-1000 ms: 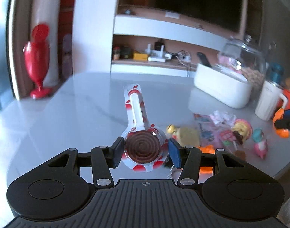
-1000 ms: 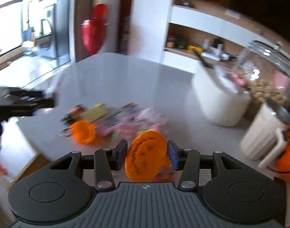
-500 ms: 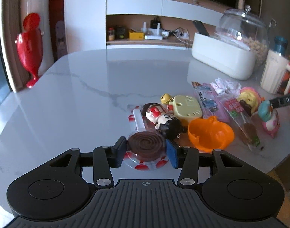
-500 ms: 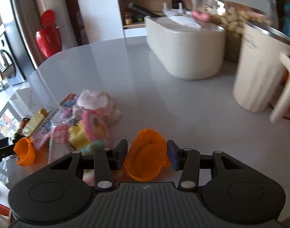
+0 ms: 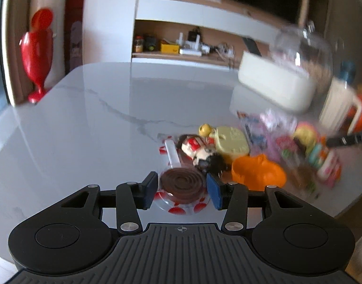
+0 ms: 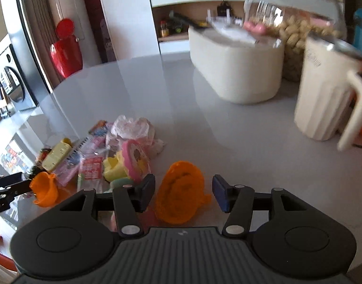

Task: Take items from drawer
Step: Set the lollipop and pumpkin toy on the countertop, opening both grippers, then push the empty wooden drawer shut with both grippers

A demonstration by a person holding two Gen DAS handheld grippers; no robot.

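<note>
Right gripper (image 6: 183,195) jaws just opened wider — orange shell half (image 6: 179,198) sits between them on the grey table (image 6: 204,127), pads clear of it on both sides. Toy/snack pile (image 6: 110,156) just left; white ribbed jug (image 6: 323,97) and cream container (image 6: 237,71) beyond.
</note>
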